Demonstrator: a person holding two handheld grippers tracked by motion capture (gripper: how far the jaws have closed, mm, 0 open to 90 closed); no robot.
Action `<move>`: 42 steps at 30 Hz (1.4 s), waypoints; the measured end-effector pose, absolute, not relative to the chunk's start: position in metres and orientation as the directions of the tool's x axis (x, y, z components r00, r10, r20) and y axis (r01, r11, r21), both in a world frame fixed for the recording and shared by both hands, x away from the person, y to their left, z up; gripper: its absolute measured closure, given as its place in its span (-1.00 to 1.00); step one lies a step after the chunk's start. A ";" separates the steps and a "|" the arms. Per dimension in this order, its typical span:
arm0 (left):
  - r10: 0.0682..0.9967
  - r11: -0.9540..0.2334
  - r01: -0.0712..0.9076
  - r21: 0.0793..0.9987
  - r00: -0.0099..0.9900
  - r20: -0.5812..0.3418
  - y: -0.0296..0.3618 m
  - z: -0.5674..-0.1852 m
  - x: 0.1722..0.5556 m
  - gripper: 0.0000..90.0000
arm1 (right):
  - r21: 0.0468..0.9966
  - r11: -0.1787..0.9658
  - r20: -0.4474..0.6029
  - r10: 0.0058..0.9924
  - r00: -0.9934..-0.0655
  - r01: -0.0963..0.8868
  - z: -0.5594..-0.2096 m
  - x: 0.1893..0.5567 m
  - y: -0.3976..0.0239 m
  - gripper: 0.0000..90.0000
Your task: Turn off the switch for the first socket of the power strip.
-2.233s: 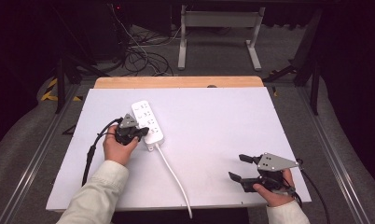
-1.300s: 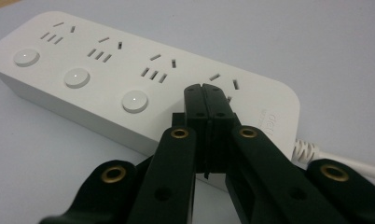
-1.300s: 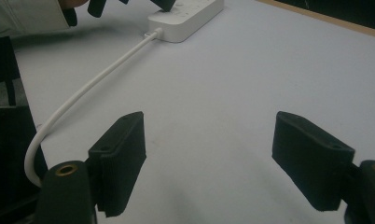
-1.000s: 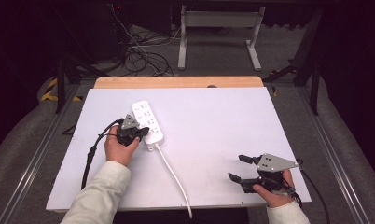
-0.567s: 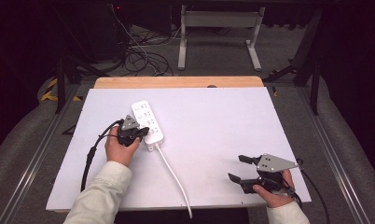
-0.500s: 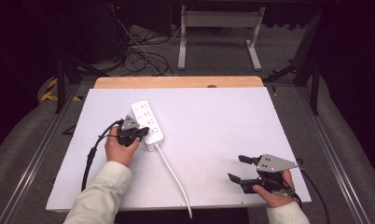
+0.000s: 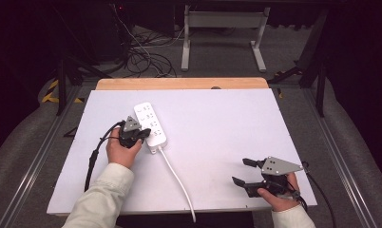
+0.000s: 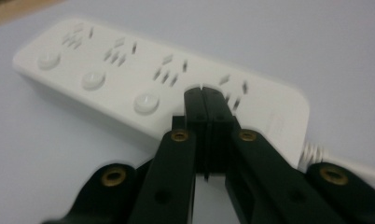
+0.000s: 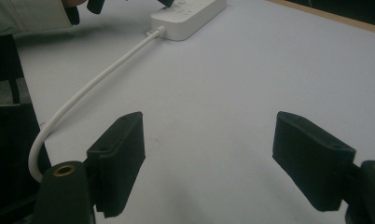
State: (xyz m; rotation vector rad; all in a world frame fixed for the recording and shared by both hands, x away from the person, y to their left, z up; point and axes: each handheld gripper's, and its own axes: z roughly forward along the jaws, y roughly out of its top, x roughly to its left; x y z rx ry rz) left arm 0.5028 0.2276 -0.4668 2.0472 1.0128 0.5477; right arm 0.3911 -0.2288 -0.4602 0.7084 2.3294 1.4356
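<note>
Here the left tongs (image 8: 205, 100) are pressing their 2 jaws together with nothing between them, tips resting on the power strip (image 8: 148, 79) at its cable end. The left gripper view is showing 3 round buttons and 4 rows of socket slots, which the high view is blurring. The right tongs (image 7: 242, 172) are gaping wide and empty near the desk's (image 7: 227, 123) near right corner. The white strip (image 7: 150, 123) is lying left of centre, its cable (image 7: 177, 180) trailing over the near edge.

A white-topped table (image 7: 217, 123) carried a white power strip (image 7: 150, 123) just beyond the left claw (image 7: 142, 136), its cord (image 7: 177, 178) trailing off the near edge.
</note>
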 end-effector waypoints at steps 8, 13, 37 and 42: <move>0.793 -0.346 0.413 0.843 0.608 0.027 0.233 -0.442 0.491 1.00 | 0.893 0.376 -0.008 0.564 -0.826 0.248 -0.461 0.393 -0.229 -0.42; 0.790 -0.349 0.396 0.849 0.612 0.039 0.235 -0.437 0.485 0.97 | 0.894 0.375 -0.009 0.565 -0.825 0.247 -0.460 0.392 -0.229 -0.42; 0.723 -0.286 0.259 0.923 0.690 0.030 0.254 -0.395 0.411 -0.41 | 0.896 0.371 -0.013 0.575 -0.818 0.246 -0.459 0.389 -0.231 -0.43; 0.711 -0.277 0.260 0.925 0.703 0.016 0.264 -0.400 0.396 -0.47 | 0.896 0.367 -0.010 0.576 -0.818 0.248 -0.459 0.389 -0.231 -0.43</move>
